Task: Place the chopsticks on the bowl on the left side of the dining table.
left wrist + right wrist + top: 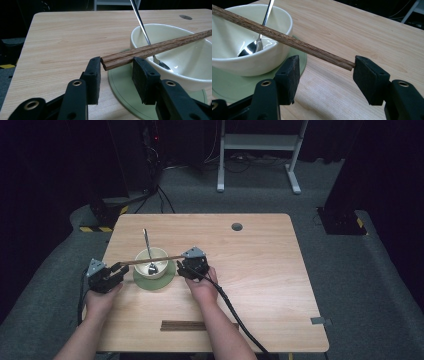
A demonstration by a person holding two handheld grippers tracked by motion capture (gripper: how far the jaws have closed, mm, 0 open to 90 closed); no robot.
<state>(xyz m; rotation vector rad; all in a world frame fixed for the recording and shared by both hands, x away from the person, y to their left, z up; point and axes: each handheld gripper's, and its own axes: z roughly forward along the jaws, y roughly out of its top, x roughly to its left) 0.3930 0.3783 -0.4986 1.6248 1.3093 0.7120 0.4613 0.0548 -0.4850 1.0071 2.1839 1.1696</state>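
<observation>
A pair of brown wooden chopsticks (155,259) (155,47) (287,38) lies level across the rim of a cream bowl (145,270) (190,75) (249,62). The bowl stands on a pale green saucer (162,281) (125,87) (227,85) and holds a metal spoon (146,242) (141,22) (265,17). My left gripper (120,267) (116,63) is open around the thick end, which touches one pad. My right gripper (181,265) (325,65) is open around the thin tip, which meets one pad while the other pad stands apart.
More dark chopsticks (182,325) lie near the front edge of the wooden table (260,270), between the person's forearms. A round cable hole (237,227) sits at the back. A white frame leg (295,180) stands on the floor beyond.
</observation>
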